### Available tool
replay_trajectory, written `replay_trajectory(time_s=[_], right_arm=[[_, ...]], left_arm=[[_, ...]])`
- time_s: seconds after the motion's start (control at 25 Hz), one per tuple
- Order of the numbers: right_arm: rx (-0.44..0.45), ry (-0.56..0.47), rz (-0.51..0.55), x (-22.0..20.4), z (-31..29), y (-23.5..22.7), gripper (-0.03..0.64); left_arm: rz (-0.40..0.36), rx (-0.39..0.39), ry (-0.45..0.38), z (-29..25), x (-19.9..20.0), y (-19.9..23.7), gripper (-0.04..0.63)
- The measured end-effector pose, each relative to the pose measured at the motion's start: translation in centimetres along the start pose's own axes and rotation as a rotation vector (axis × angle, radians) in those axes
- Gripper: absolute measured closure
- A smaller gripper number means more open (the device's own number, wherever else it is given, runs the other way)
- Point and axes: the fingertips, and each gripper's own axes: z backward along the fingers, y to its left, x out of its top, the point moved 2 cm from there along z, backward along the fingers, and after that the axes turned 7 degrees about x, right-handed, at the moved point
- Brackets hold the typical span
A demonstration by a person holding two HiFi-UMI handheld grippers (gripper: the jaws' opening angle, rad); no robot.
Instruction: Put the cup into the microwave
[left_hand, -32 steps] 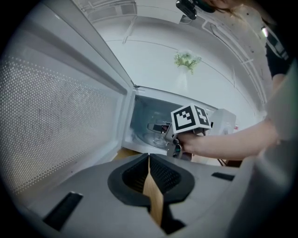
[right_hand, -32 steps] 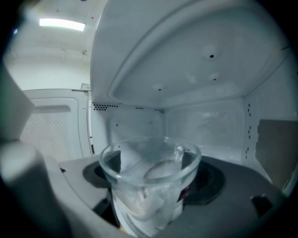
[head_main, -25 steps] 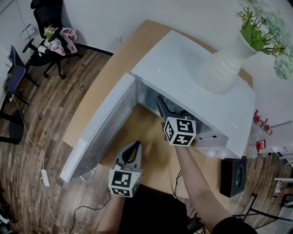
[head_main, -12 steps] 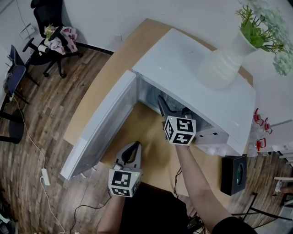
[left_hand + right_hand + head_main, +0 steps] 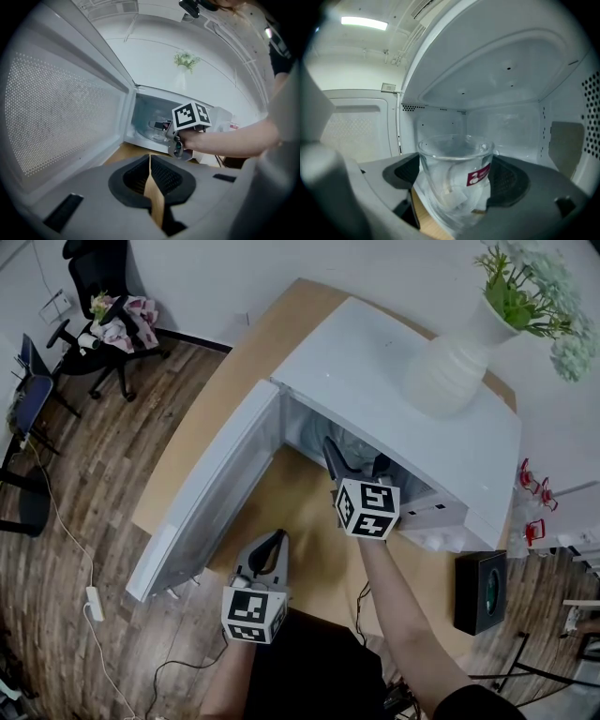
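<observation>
A clear glass cup [image 5: 454, 178] with a red label sits upright between the jaws of my right gripper [image 5: 454, 187], which is shut on it. It is held at the mouth of the white microwave [image 5: 394, 390], whose cavity [image 5: 501, 122] fills the right gripper view. In the head view the right gripper [image 5: 352, 465] reaches into the opening and the cup is hidden there. The microwave door [image 5: 211, 493] stands swung open to the left. My left gripper [image 5: 270, 554] hangs shut and empty over the wooden table [image 5: 300, 521], in front of the door; the left gripper view shows its jaws [image 5: 151, 180] nearly together.
A white vase [image 5: 459, 367] with green and white flowers stands on top of the microwave. A black box [image 5: 480, 592] lies on the table at the right. Office chairs [image 5: 103, 320] and a cable with a power strip [image 5: 91, 604] are on the wooden floor at the left.
My right gripper has pushed slightly further into the microwave opening with the cup. The left gripper has stayed where it was.
</observation>
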Motion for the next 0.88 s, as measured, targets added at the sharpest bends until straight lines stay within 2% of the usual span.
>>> replay_trajectory(time_s=[0.88], right_arm=[[-0.041, 0.012, -0.025, -1.4, 4.0, 1.2, 0.206]], left_arm=[[-0.032, -0.015, 0.002, 3.1, -1.0, -0.7, 0.584]])
